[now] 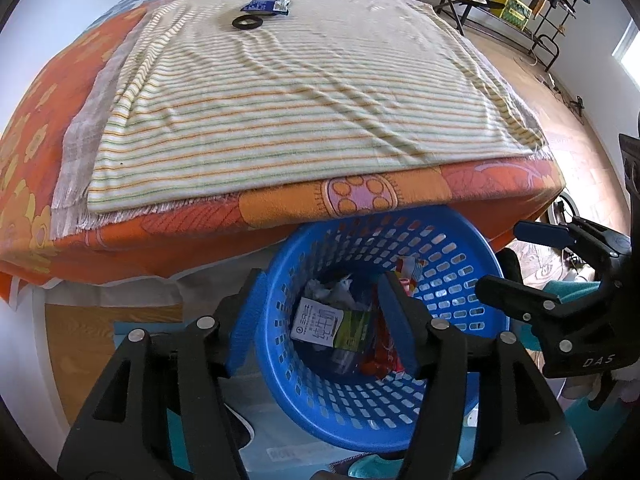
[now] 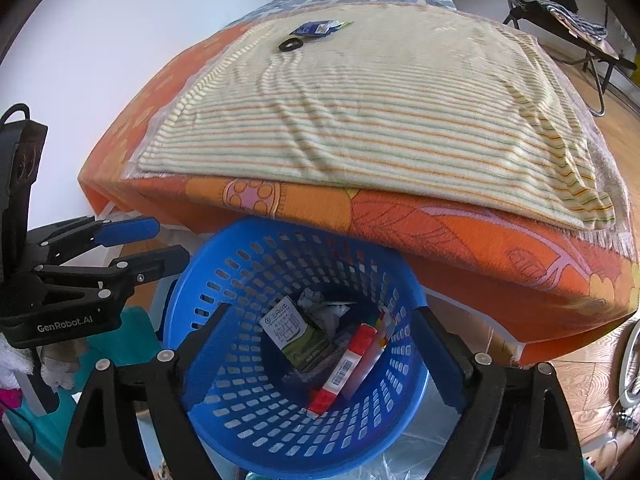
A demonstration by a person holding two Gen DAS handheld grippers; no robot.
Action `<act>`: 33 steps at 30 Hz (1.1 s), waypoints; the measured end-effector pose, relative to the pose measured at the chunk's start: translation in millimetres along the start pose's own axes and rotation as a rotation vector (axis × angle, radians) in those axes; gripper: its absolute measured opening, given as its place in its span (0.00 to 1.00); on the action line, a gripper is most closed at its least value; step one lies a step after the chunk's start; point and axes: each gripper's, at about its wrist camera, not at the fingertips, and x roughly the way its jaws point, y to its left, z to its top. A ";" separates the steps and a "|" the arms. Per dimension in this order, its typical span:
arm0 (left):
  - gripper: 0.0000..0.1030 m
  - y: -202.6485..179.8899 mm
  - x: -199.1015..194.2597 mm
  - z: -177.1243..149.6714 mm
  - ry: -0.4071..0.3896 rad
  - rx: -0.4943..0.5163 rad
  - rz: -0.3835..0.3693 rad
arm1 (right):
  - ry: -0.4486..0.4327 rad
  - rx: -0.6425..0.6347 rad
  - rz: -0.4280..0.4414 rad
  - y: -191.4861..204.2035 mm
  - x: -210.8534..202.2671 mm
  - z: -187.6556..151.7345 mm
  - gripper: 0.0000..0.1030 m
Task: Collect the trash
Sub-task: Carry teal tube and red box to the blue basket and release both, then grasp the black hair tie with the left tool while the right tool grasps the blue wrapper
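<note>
A bed [image 1: 120,240] fills most of both views, covered by an orange flowered sheet [image 2: 460,240] with a striped cream towel [image 1: 300,100] spread flat on top. Beyond it, a wooden floor [image 1: 560,128] runs to a metal rack [image 1: 520,4] hung with cloth.

Tucked against the near edge of the bed, partly under the overhanging sheet, stands a blue perforated basket [image 2: 224,408]. Inside lie a green-and-white carton [image 2: 288,332], a red and white box [image 2: 348,364] leaning on its side, and crumpled white paper [image 2: 324,304] behind them.

The left claw [image 1: 320,320] hangs just above the basket's mouth with its blue-padded fingers spread apart and nothing between them. The right claw [image 2: 320,356] hovers over the same basket, likewise released and holding nothing; it also shows at the right edge of the left wrist view.

Far across the towel, well apart from the basket, a blue wrapper [image 1: 266,5] lies just beside a small black ring [image 1: 248,22].
</note>
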 end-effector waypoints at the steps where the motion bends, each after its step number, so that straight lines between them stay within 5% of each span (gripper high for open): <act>1: 0.58 1.1 -0.8 2.0 -0.005 -0.004 0.001 | -0.004 0.004 0.002 -0.8 -1.1 1.2 0.89; 15: 0.59 22.9 -16.9 47.2 -0.064 -0.080 0.011 | -0.011 0.088 0.052 -16.1 -12.6 32.1 0.89; 29: 0.59 67.2 -22.7 133.7 -0.218 -0.132 0.049 | -0.193 0.176 0.130 -40.1 -57.1 118.3 0.89; 33: 0.44 85.8 -6.6 156.8 -0.214 -0.185 0.028 | -0.248 0.193 0.172 -43.4 -60.2 155.4 0.88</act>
